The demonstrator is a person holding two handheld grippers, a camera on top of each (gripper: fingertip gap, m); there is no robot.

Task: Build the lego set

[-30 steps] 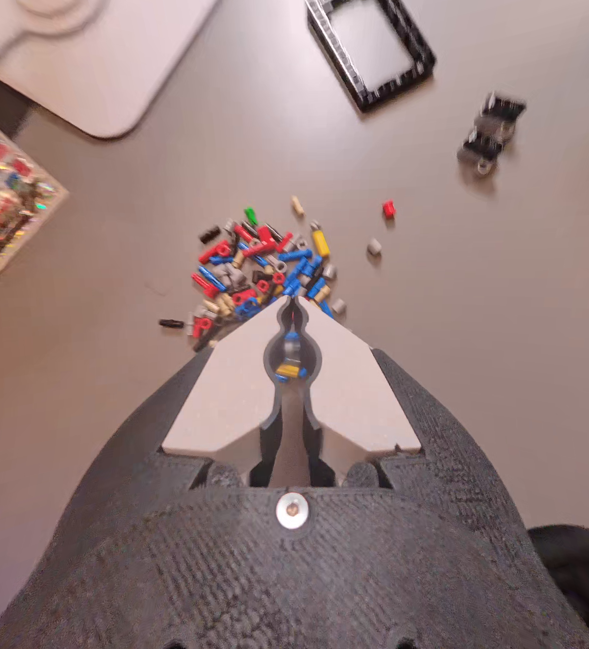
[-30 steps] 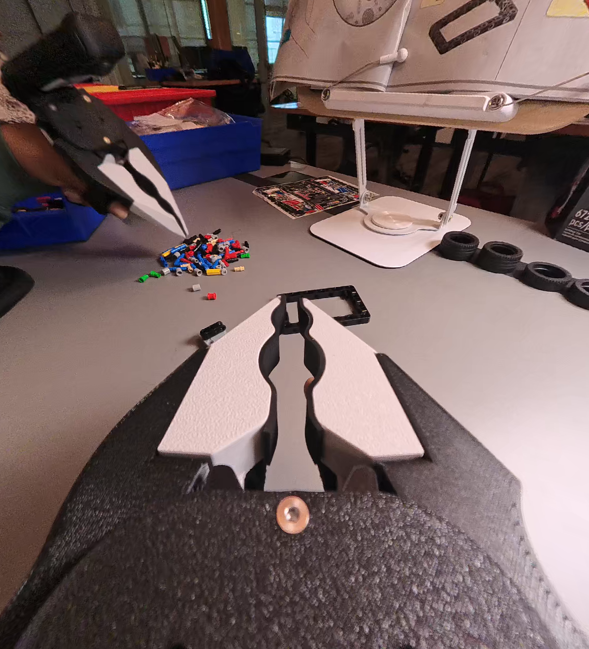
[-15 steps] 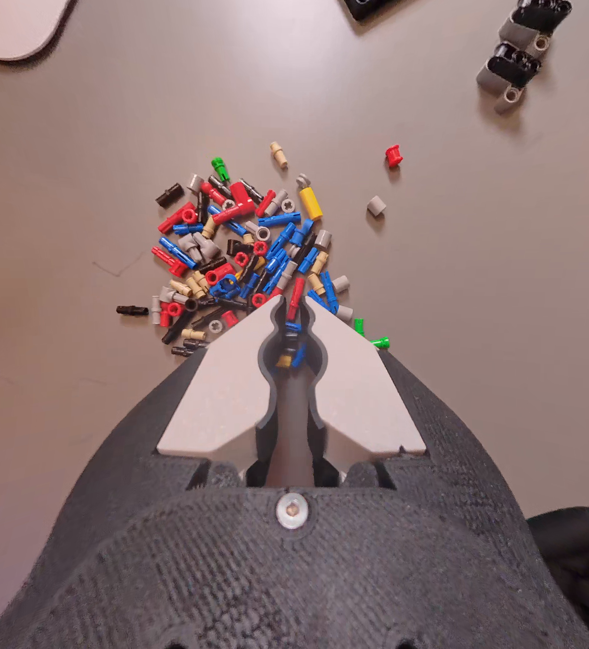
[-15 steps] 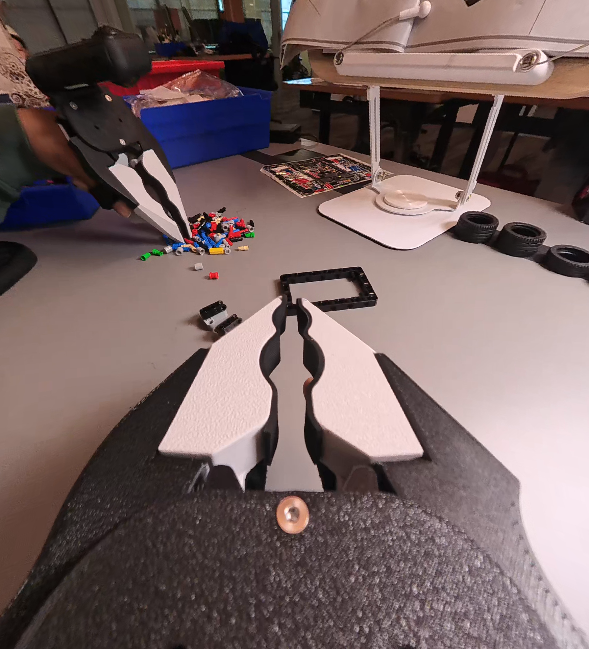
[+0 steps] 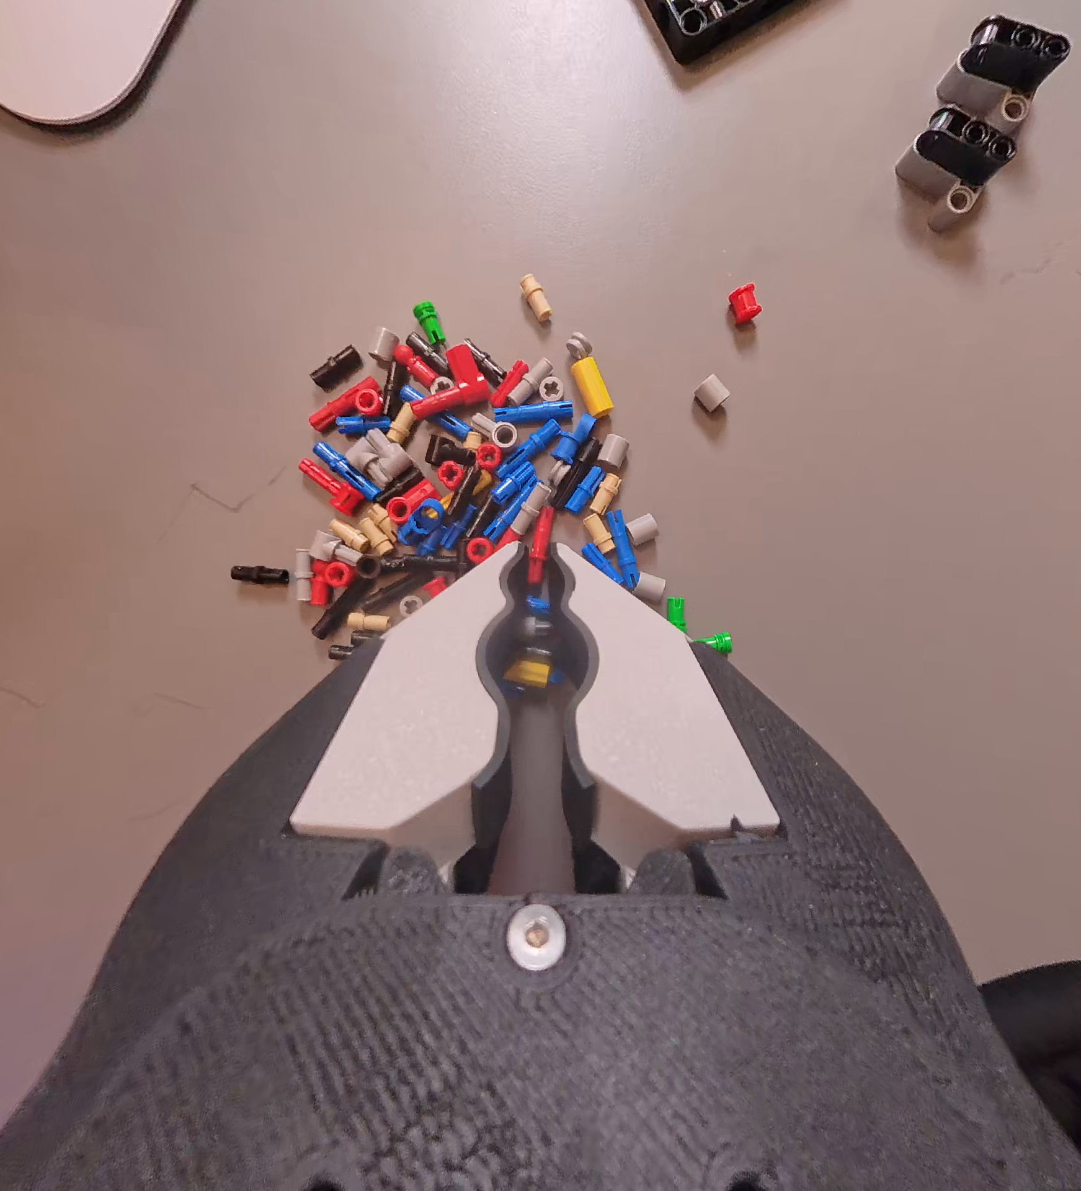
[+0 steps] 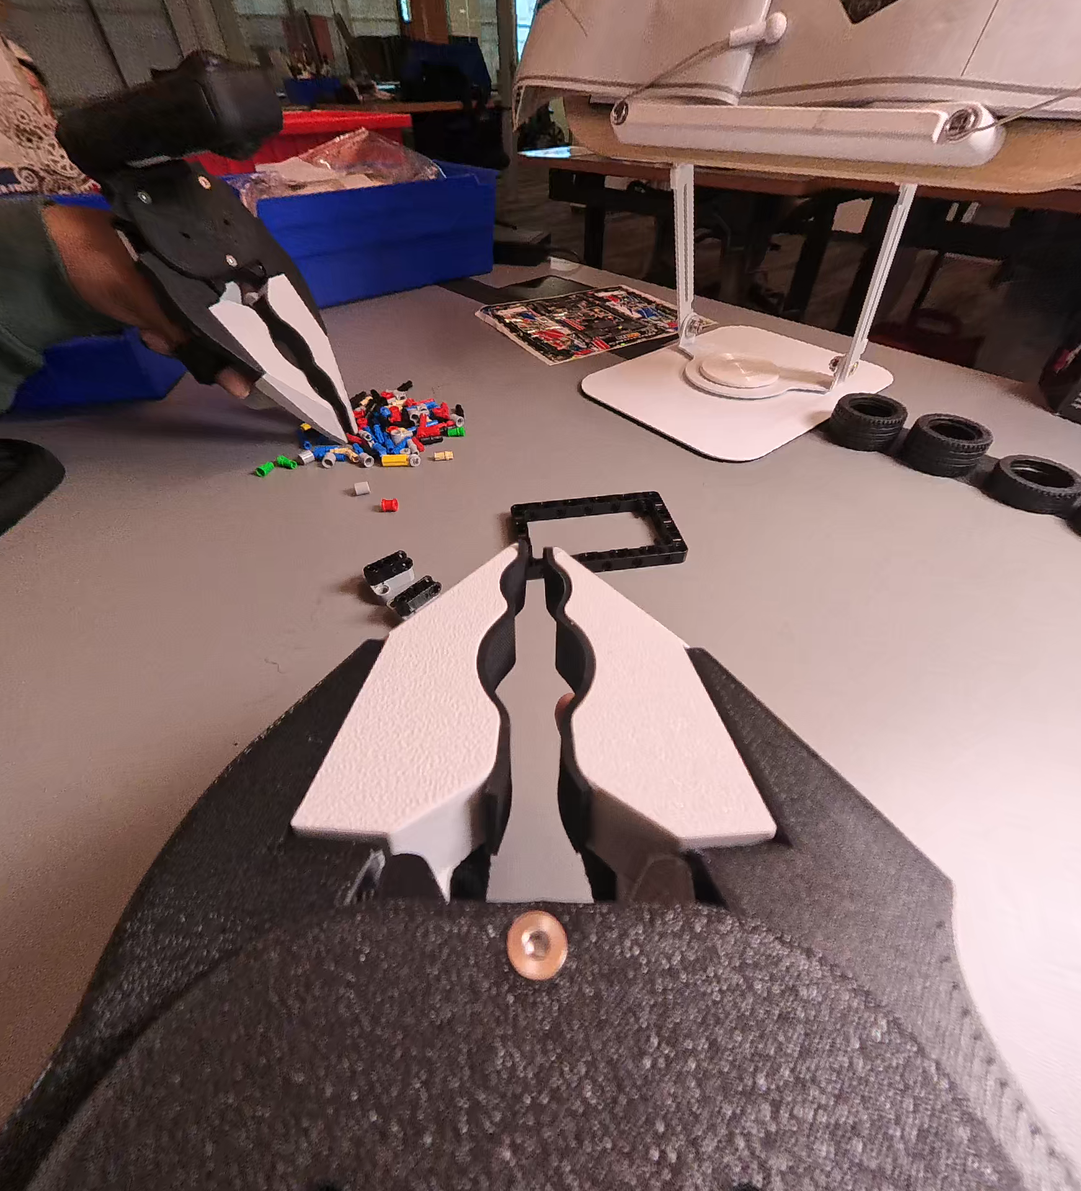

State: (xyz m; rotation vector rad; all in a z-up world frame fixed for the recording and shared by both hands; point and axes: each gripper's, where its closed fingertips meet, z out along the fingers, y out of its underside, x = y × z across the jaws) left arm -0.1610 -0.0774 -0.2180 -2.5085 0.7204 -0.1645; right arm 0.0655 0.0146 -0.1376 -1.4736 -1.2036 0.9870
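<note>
Pile of small Lego pins and connectors (image 5: 460,477) — red, blue, black, grey, tan, yellow, green — heaped on the grey surface (image 5: 847,515). Left tool (image 5: 539,554) tips down in the near edge of the pile, fingers nearly together with a red pin (image 5: 540,538) in the narrow gap; whether it is actually pinched cannot be told. Loose strays just beside the pile: a red bush (image 5: 742,303), a grey bush (image 5: 711,393), a tan pin (image 5: 536,298).

Two black-and-grey connector assemblies (image 5: 976,116) lie well apart from the pile.

Right tool (image 6: 532,555) — fingers slightly apart, holding nothing, its tips in front of the near corner of a black rectangular frame (image 6: 599,532) lying flat.

Farther back: white stand base (image 6: 734,393), a printed sheet (image 6: 579,322), a row of black tyres (image 6: 950,445), a blue bin (image 6: 383,232).
</note>
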